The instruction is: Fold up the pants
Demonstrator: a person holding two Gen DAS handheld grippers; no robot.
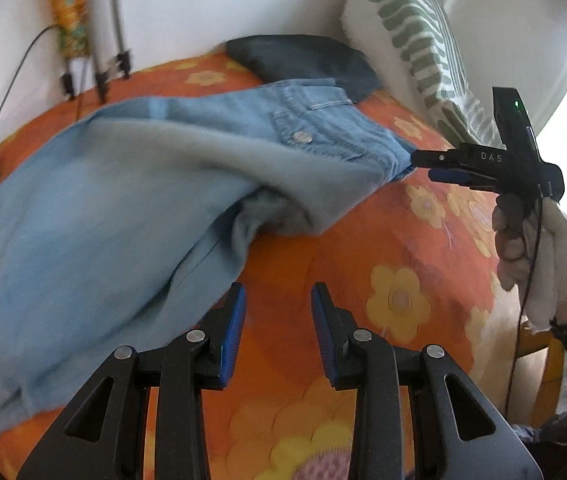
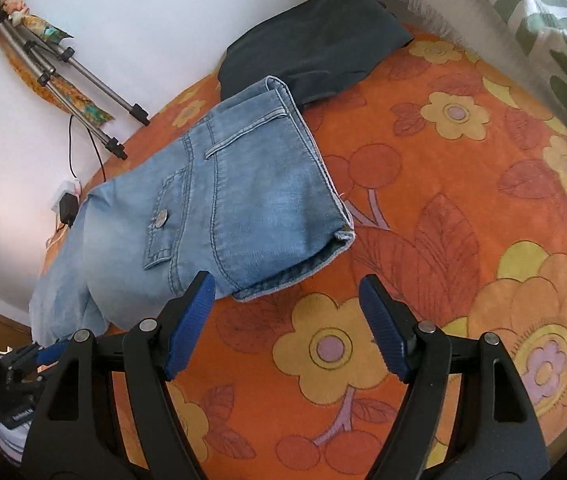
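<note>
jeans (image 2: 219,216) lie on bed (image 2: 443,220) | both jaws apart, empty | left view only: gloved hand (image 1: 531,256) | right view only: dark cloth (image 2: 315,44) behind jeans

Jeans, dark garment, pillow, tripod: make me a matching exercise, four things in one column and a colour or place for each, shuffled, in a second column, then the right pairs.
Things:
1. jeans
2. dark garment
3. pillow
4. tripod

Descriptions:
A. white with green stripes
B. light blue, lying across the orange flowered cover
C. leaning against the white wall
D. navy, partly under the jeans' waistband end

Pairs: 1-B, 2-D, 3-A, 4-C
</note>
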